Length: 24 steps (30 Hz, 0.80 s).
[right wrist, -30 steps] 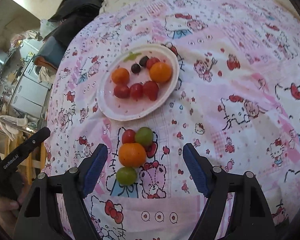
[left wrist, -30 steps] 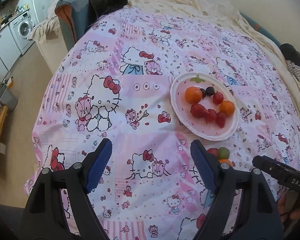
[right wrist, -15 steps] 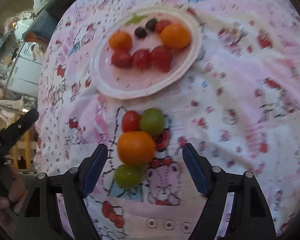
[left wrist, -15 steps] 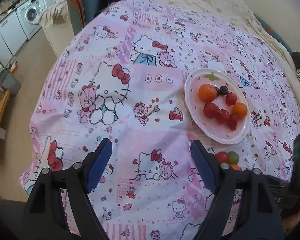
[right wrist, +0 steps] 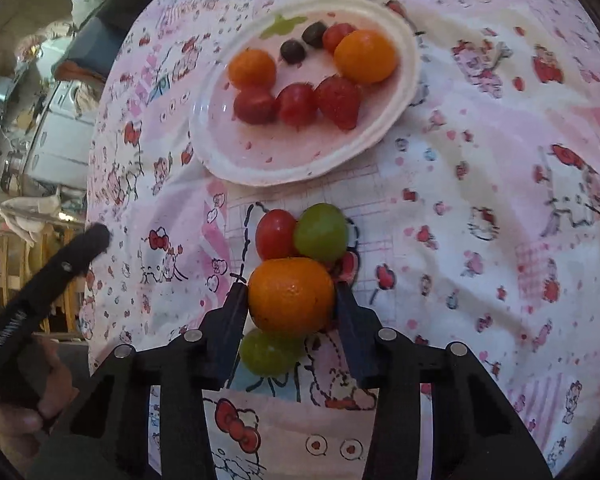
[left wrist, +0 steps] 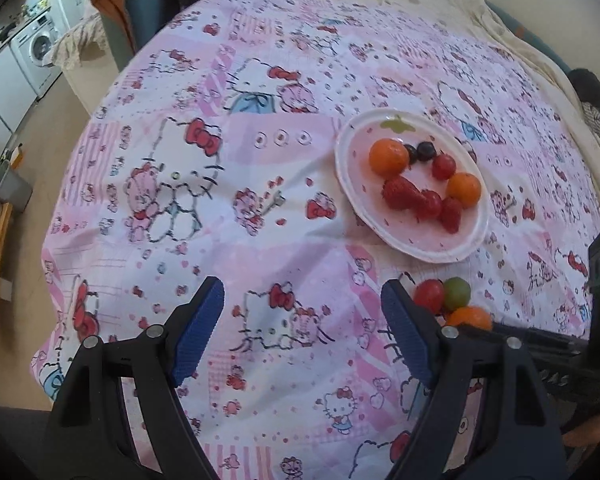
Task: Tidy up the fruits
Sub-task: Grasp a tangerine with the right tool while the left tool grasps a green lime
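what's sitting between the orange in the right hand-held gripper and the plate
The right hand-held gripper is closed on the round orange mandarin. Directly ahead, a red cherry tomato and a green grape lie touching it, between it and the white paper plate. Lifting over them would likely avoid contact.

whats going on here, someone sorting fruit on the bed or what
A person with a handheld gripper in each hand is moving fruit onto a white plate on a Hello Kitty sheet. The right gripper has its fingers against both sides of an orange lying off the plate, beside a red tomato and two green grapes. The plate already holds two oranges, red fruit including strawberries, and two dark berries. The left gripper is open, holding nothing.
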Motion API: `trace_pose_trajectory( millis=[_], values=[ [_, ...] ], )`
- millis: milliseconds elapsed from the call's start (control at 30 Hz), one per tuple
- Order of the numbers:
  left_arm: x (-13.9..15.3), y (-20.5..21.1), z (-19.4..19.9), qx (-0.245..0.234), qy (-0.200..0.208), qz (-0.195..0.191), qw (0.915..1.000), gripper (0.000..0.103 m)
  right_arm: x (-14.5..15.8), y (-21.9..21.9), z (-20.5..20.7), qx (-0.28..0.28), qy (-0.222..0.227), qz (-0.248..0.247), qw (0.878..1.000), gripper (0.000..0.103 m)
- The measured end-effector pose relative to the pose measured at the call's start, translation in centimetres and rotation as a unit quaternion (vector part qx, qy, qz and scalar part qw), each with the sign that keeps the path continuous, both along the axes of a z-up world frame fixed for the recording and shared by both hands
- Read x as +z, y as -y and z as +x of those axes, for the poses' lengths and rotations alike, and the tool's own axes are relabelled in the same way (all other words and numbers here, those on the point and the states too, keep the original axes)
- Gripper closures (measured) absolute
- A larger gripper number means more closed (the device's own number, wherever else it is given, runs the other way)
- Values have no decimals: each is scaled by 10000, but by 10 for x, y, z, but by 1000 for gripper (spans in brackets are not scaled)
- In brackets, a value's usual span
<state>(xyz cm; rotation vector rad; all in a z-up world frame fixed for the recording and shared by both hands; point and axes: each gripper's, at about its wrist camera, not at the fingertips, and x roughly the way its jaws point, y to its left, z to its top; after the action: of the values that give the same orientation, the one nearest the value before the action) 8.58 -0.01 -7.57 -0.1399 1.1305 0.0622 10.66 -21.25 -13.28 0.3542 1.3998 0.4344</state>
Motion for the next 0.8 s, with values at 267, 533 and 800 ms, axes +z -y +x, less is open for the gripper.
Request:
trace_pose_trajectory(
  millis=[267,533,800],
  values=[
    [-24,62,-9,-1346,-379,-278,9898,25,2,25,0,-411,-52,206,9989,57],
    [-45,110,-22,-2287,-654,-201,9711,46,23,53,-2,-944,232,319,9948,57],
    [-57,129,-29,-2619,-741,-215,9620,55,31,63,-5,-1151,312,367,9922,57]
  ],
)
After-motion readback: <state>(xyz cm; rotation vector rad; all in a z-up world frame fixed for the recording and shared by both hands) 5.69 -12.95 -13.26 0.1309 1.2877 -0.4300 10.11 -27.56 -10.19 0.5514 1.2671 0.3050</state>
